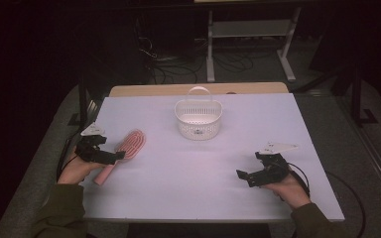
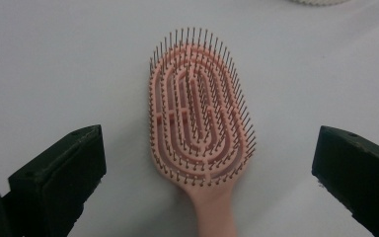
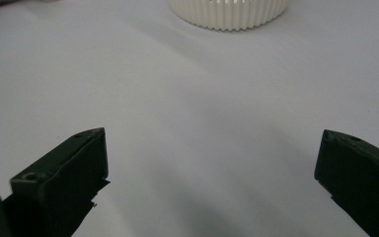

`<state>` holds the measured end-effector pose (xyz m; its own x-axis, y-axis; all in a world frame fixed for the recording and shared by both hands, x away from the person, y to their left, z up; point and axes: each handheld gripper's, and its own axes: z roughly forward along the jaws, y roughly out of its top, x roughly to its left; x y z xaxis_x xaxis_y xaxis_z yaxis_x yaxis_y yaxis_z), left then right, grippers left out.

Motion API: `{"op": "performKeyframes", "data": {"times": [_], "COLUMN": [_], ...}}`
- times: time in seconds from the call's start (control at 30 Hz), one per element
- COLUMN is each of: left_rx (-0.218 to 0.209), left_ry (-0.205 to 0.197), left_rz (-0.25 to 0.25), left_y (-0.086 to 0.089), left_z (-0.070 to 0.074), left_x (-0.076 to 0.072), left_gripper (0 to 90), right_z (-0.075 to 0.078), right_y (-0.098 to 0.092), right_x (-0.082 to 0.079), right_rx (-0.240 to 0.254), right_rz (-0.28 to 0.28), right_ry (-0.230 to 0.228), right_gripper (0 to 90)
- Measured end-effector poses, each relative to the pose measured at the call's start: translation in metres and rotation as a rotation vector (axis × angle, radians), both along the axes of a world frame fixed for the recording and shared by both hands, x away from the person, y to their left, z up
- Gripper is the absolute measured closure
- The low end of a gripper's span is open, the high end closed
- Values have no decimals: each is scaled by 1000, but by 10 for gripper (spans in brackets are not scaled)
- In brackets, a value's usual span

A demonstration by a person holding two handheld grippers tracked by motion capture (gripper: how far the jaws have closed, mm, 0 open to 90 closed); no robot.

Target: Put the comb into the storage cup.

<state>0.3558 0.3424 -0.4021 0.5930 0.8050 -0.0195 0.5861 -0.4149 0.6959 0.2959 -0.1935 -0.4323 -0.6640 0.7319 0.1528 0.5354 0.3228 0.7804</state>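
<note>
The left gripper (image 1: 120,155) hovers over the pink hairbrush (image 1: 121,152), its jaws spread wide and holding nothing. In the left gripper view the hairbrush (image 2: 200,123) lies bristles-up on the white desk (image 2: 54,64), centred between the two jaws, with its handle running back toward the camera and its oval head pointing away. Neither jaw touches it; there is clear desk on both sides of the head.

This looks like the approach step of a pick-up: the gripper is lined up but has not yet closed. The next move, as I judge it, calls for lowering the jaws to desk level beside the brush and closing across the neck or handle, where the body is narrow and free of bristles, rather than across the wide head.

The right gripper (image 1: 243,174) rests near the desk's front edge, well apart from the brush, its jaws also wide open and empty. Ahead of those jaws stands the white basket (image 3: 229,14), seen at the far middle of the desk in the high view, a likely destination for the brush.
</note>
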Motion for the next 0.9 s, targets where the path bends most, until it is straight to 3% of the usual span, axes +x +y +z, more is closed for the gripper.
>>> {"op": "performKeyframes", "data": {"times": [0.9], "left_rx": [96], "left_ry": [112], "left_rz": [35], "left_y": [-5], "left_z": [-14], "left_x": [4], "left_gripper": [1], "right_z": [2], "right_y": [1], "right_x": [-1], "right_rx": [0], "right_rz": [1], "right_ry": [-8], "right_gripper": [0]}}
